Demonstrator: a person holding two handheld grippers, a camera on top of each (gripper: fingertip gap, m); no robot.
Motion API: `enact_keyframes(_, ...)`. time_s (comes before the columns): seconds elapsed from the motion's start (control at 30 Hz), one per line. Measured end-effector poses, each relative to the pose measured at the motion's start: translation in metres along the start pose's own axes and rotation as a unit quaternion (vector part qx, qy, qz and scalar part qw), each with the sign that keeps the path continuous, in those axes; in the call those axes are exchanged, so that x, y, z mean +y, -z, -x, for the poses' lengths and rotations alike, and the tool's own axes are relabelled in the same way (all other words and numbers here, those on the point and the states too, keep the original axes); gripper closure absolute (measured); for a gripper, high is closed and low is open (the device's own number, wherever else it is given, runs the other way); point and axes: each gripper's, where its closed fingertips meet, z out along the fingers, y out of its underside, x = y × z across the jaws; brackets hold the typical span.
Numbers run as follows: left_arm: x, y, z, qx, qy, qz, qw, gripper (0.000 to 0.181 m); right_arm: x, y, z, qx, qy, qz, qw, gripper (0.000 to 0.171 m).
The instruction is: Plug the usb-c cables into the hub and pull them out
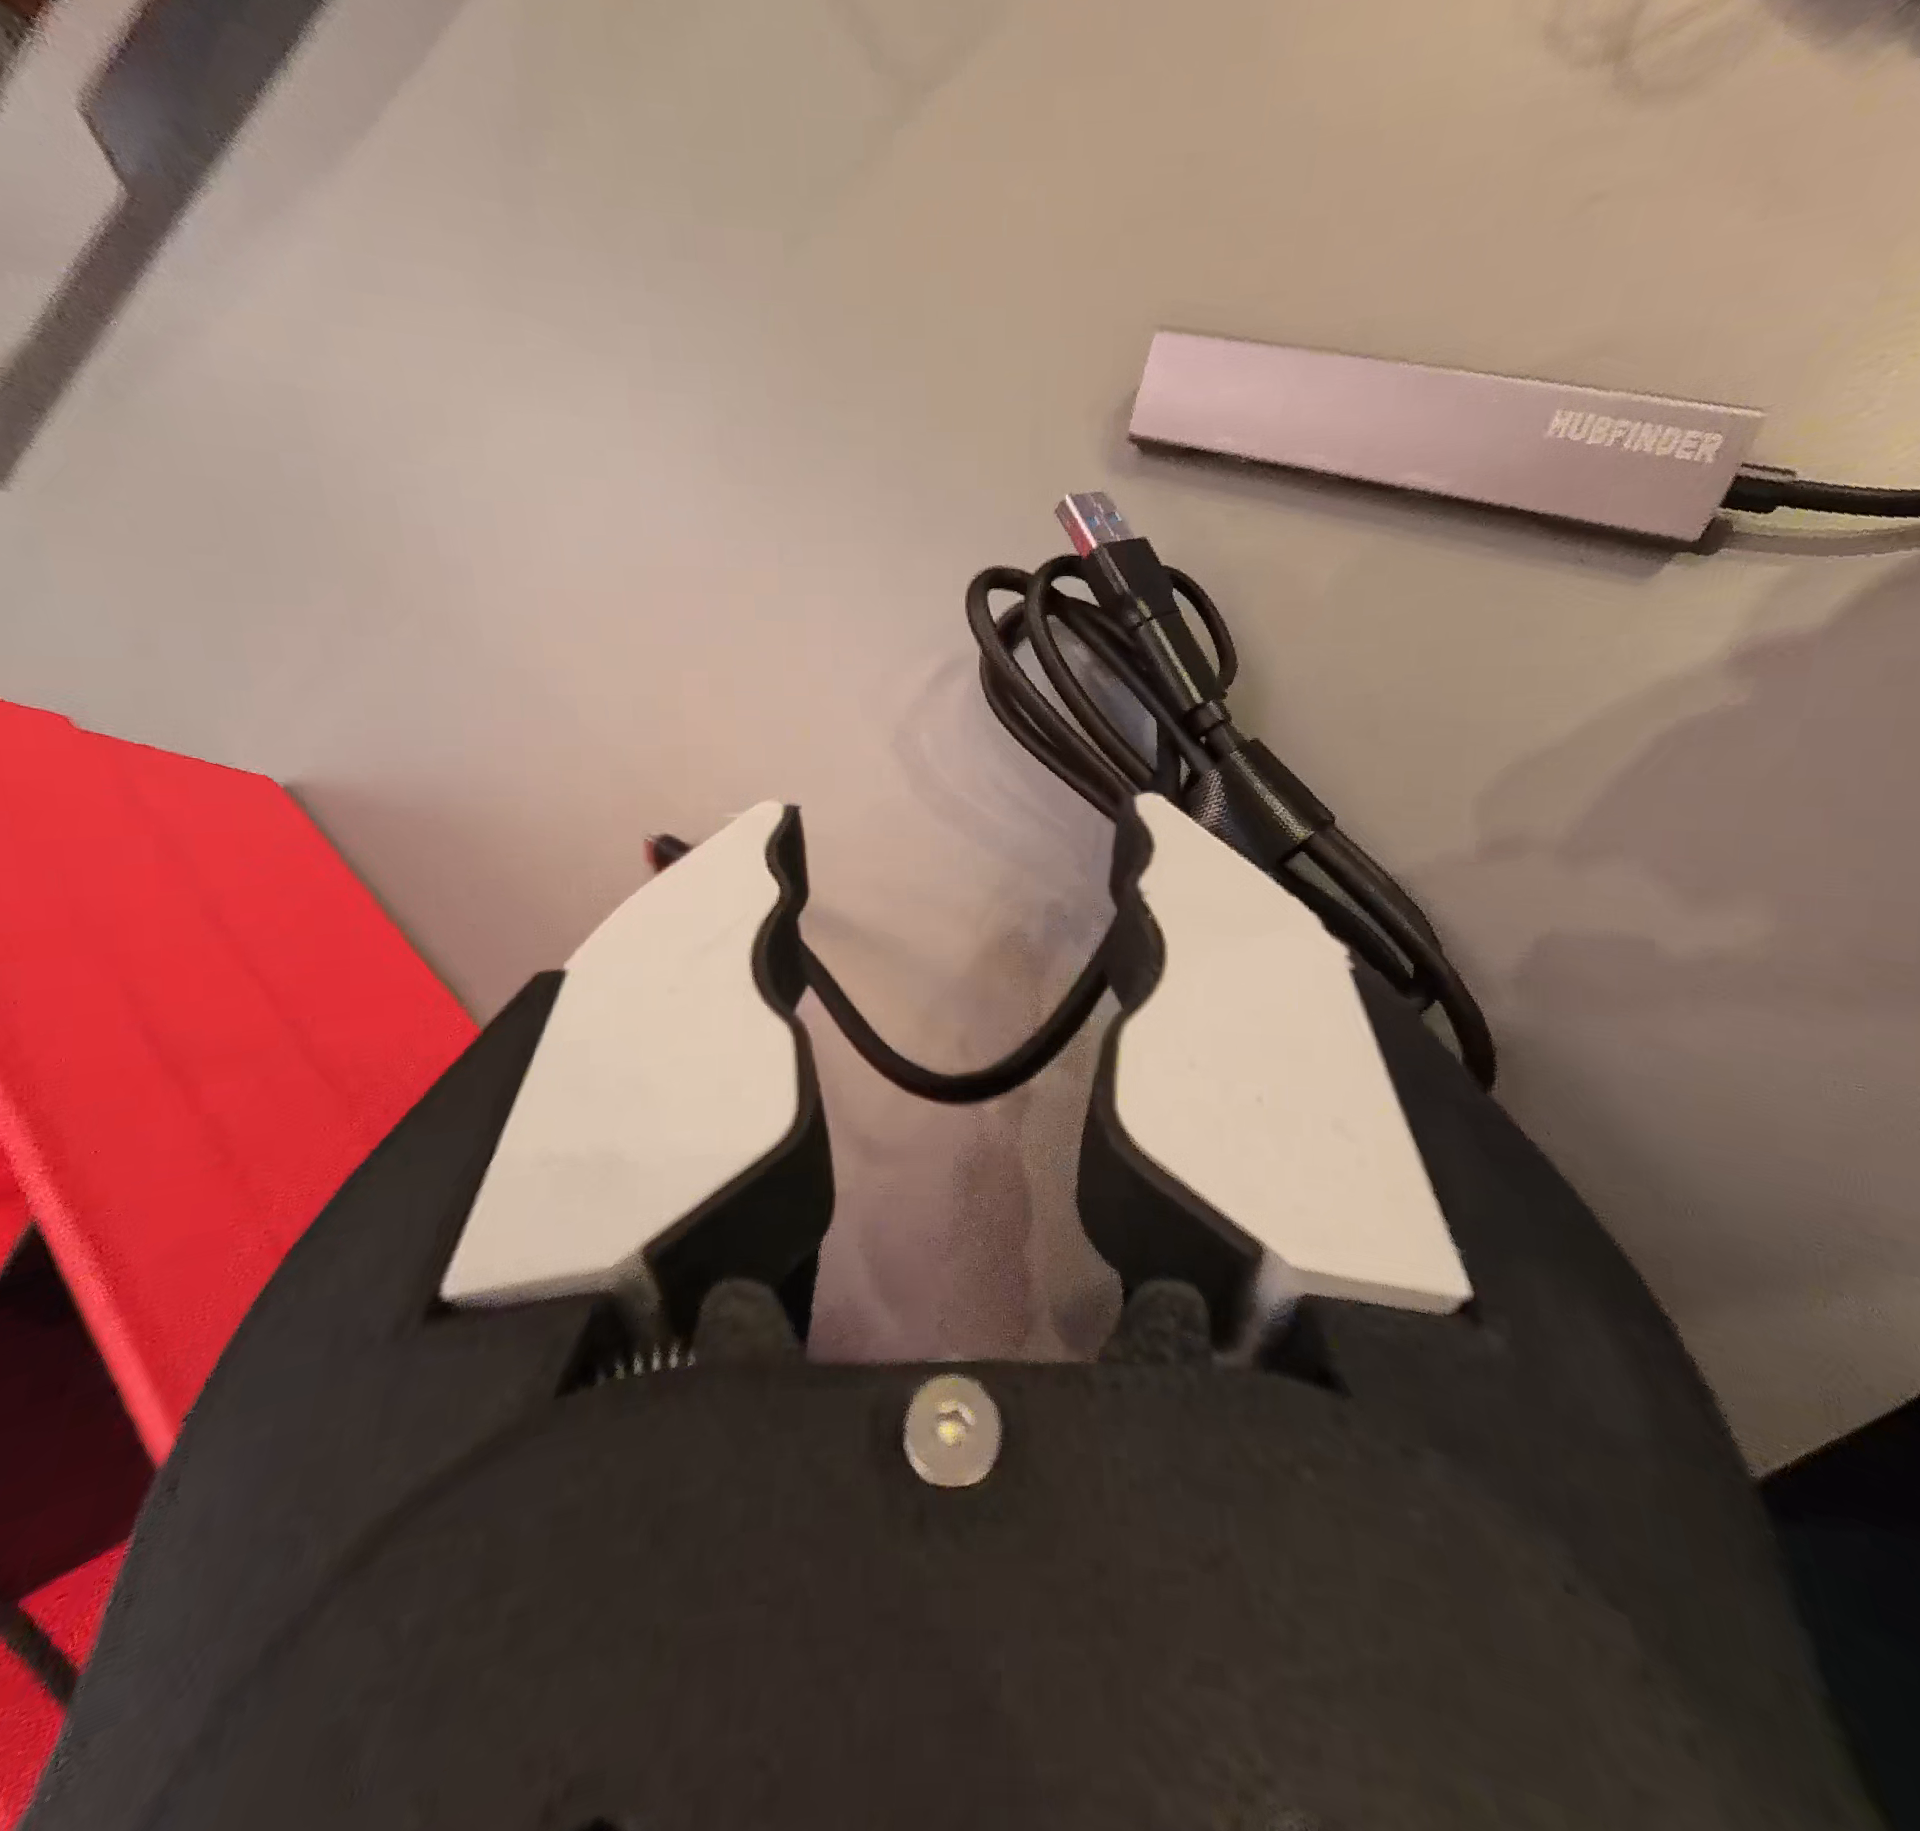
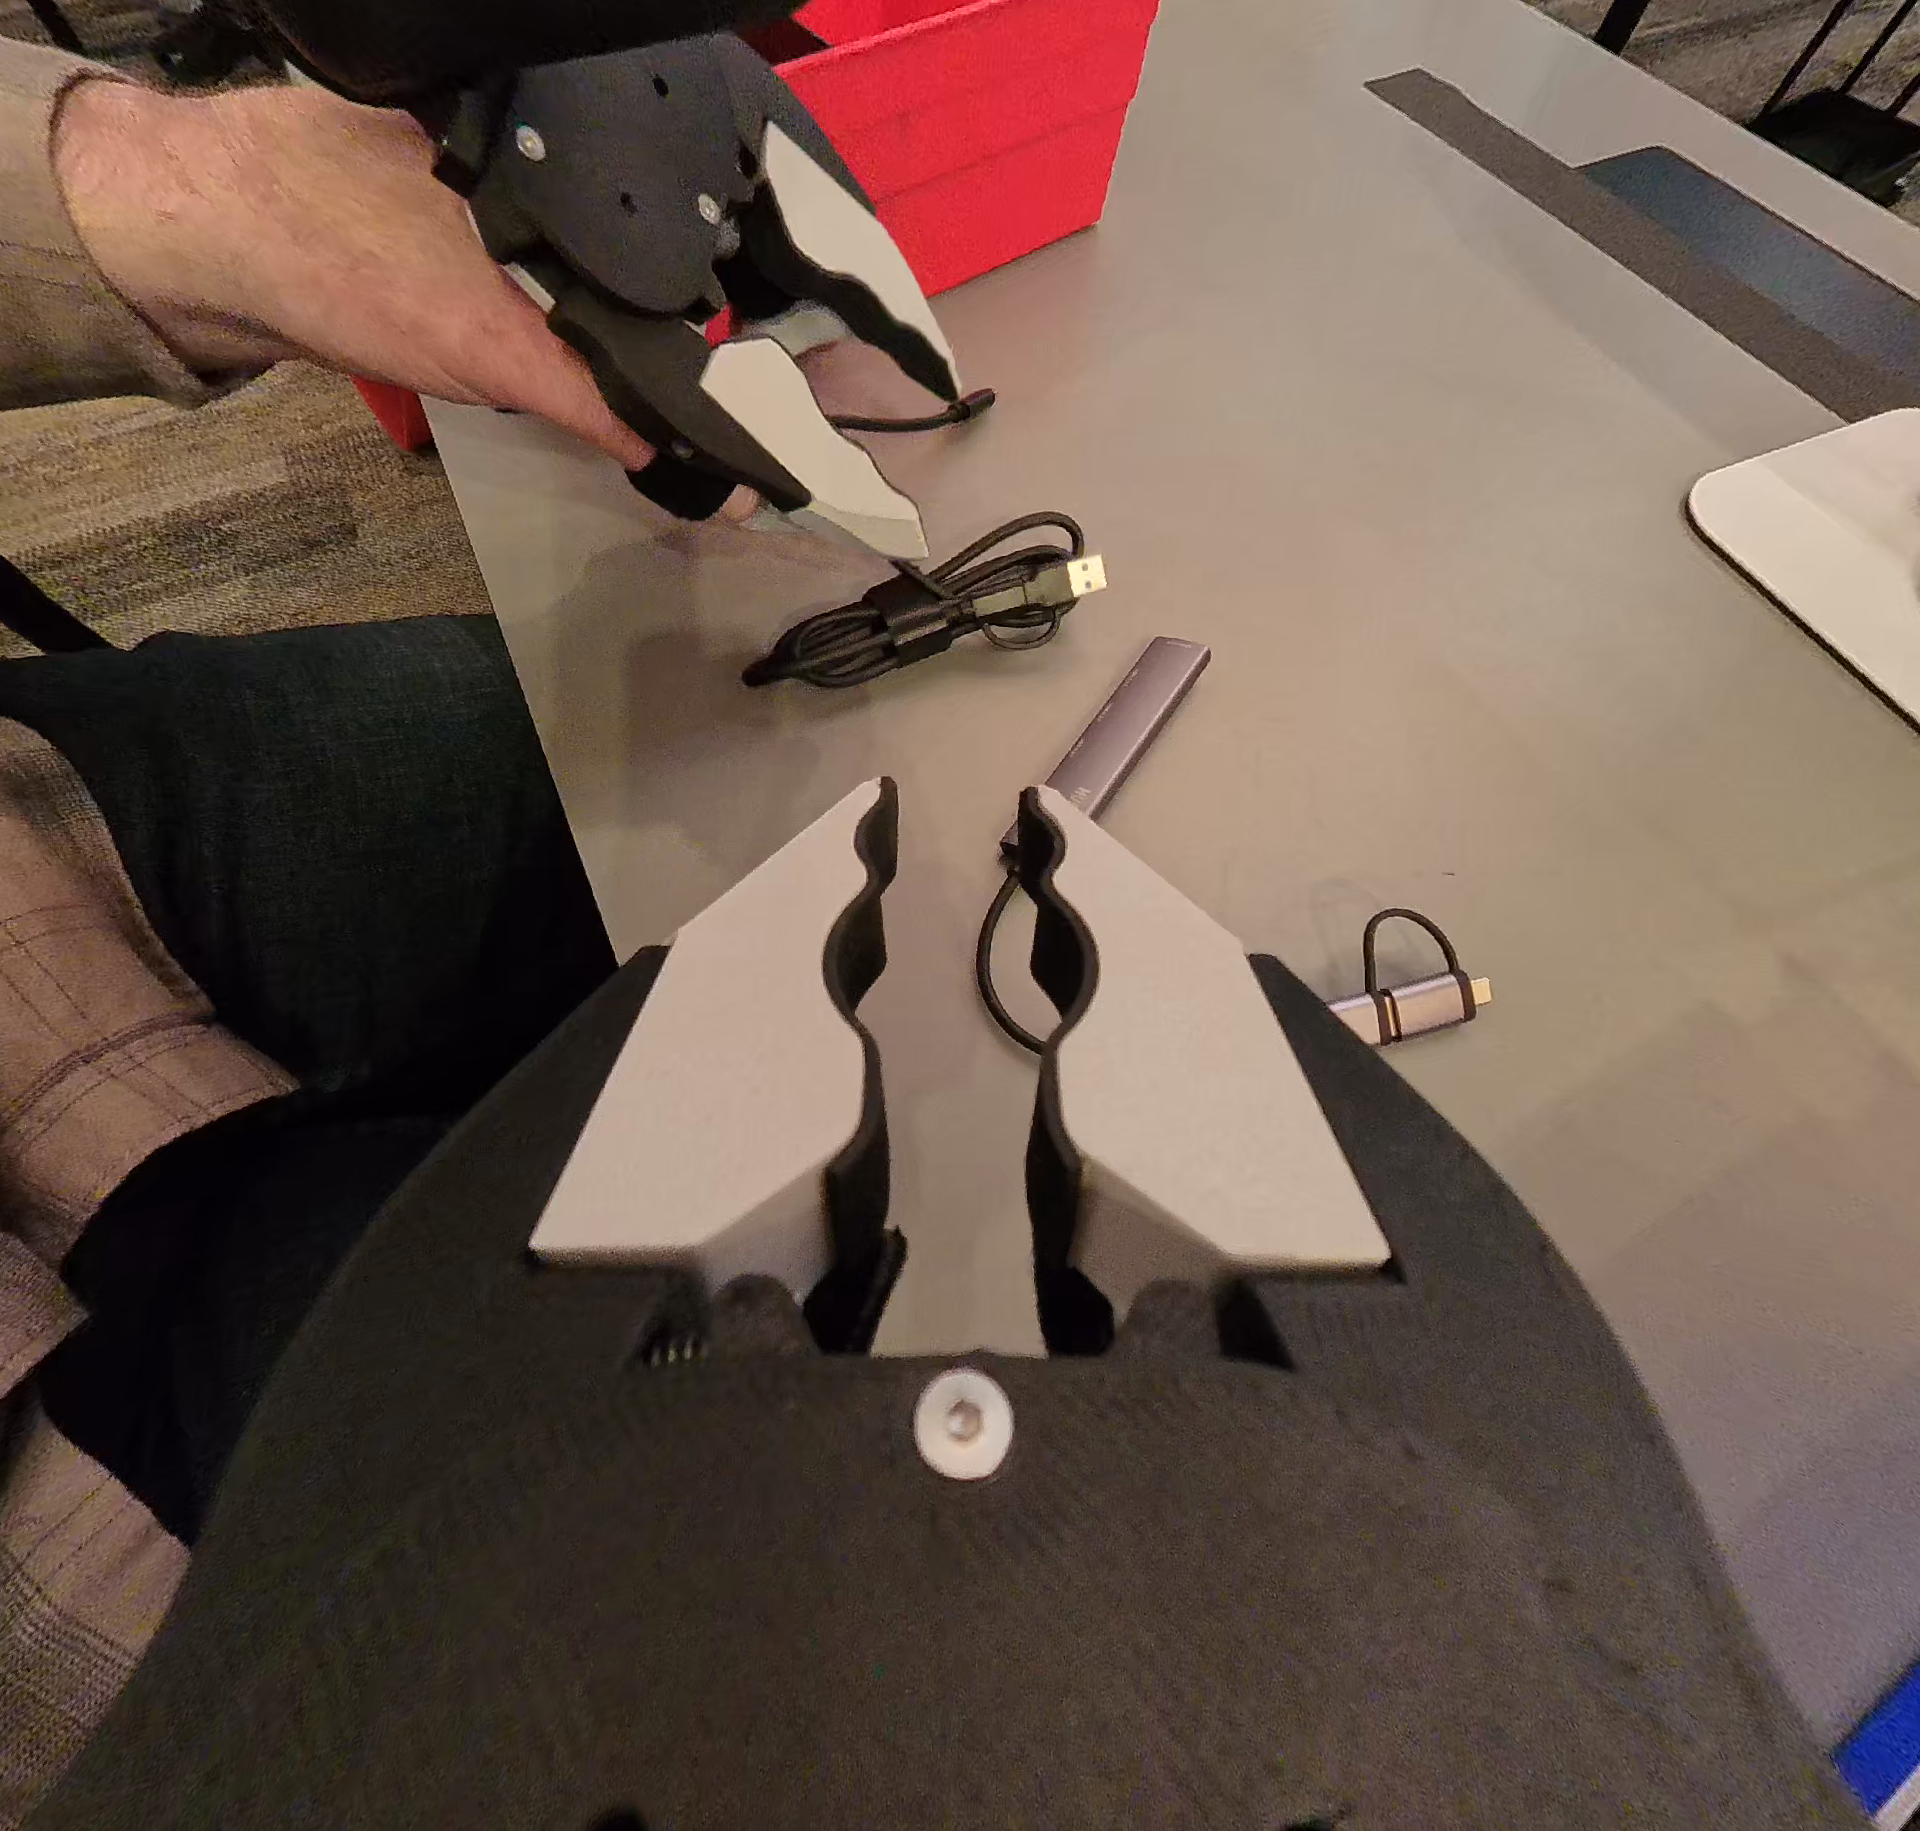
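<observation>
A slim grey hub (image 1: 1444, 431) lies on the grey table (image 1: 623, 431); it also shows in the right wrist view (image 2: 1132, 721). A tied bundle of black cable (image 1: 1122, 701) with a USB-A plug lies near it, and shows in the right wrist view too (image 2: 935, 607). A loose stretch of that cable (image 1: 935, 1075) runs across the gap of my open left gripper (image 1: 961, 825), untouched. Its end (image 2: 966, 410) lies past the far finger. My right gripper (image 2: 956, 799) is open and empty, just short of the hub's near end. The hub's own lead loops to a grey plug (image 2: 1413, 1002).
A red bin (image 2: 987, 98) stands at the table's far left corner, close behind the left gripper (image 2: 935, 462). A white pad (image 2: 1829, 534) lies at the right. The person's hand (image 2: 312, 254) and lap are along the table's left edge. Tip to tip, the grippers are about 20 cm apart. It is some 9 cm from my left tips to the slim grey hub (image 1: 1444, 431). The right camera catches it too, in the right wrist view (image 2: 1102, 749).
</observation>
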Motion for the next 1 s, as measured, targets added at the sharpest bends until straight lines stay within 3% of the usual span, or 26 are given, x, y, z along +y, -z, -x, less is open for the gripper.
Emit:
enact_keyframes(0.17, 0.003, -0.002, -0.011, 0.024, -0.025, 0.005, 0.999, 0.136, 0.002, -0.002, 0.001, -0.004, -0.001, 0.001, 1.0, 0.151)
enact_keyframes(0.3, -0.003, 0.0, -0.019, 0.041, -0.069, -0.003, 0.997, 0.134, 0.003, -0.002, 0.001, -0.005, -0.001, 0.002, 1.0, 0.151)
enact_keyframes(0.47, -0.018, 0.006, -0.044, 0.137, -0.029, -0.033, 0.99, 0.134, 0.004, -0.001, 0.0, -0.003, -0.004, 0.001, 1.0, 0.151)
enact_keyframes(0.67, -0.011, -0.006, -0.049, 0.111, -0.114, 0.015, 0.987, 0.141, 0.004, -0.002, 0.002, -0.006, 0.0, 0.004, 1.0, 0.151)
enact_keyframes(0.9, -0.012, -0.009, -0.054, 0.133, -0.144, 0.06, 0.979, 0.154, 0.005, -0.001, 0.0, -0.005, -0.002, 0.003, 1.0, 0.151)
enact_keyframes(1.0, -0.014, -0.009, -0.049, 0.139, -0.139, 0.078, 0.977, 0.144, 0.006, 0.0, 0.0, -0.004, -0.004, 0.002, 1.0, 0.151)
